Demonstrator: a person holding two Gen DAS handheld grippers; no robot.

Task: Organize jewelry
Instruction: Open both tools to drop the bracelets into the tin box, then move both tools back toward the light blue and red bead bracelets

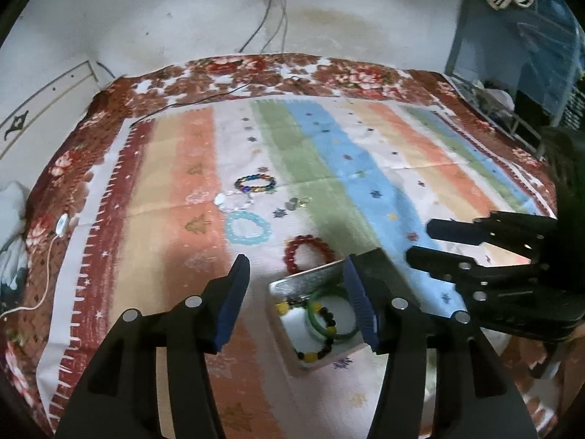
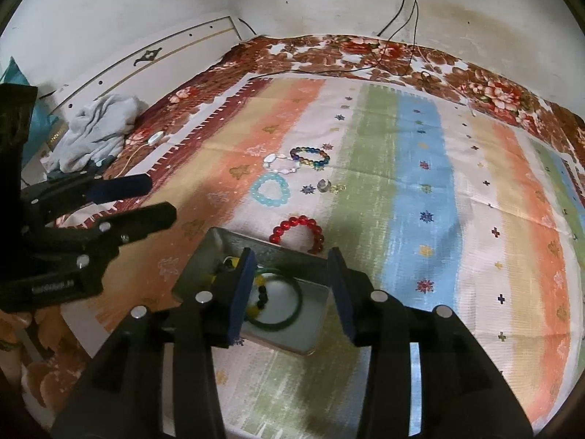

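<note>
The left gripper [image 1: 298,300] was held with its fingers [image 1: 230,303] spread wide apart and nothing was gripped between them; the blue pads were turned inward; the right gripper [image 1: 424,243] was seen at its right side, tips pointed leftward, its two fingers only narrowly parted. From the right wrist view the right gripper [image 2: 292,292] was likewise shown parted and empty; the left gripper [image 2: 161,201] was seen at the left edge, pointed rightward, fingers apart.
</note>
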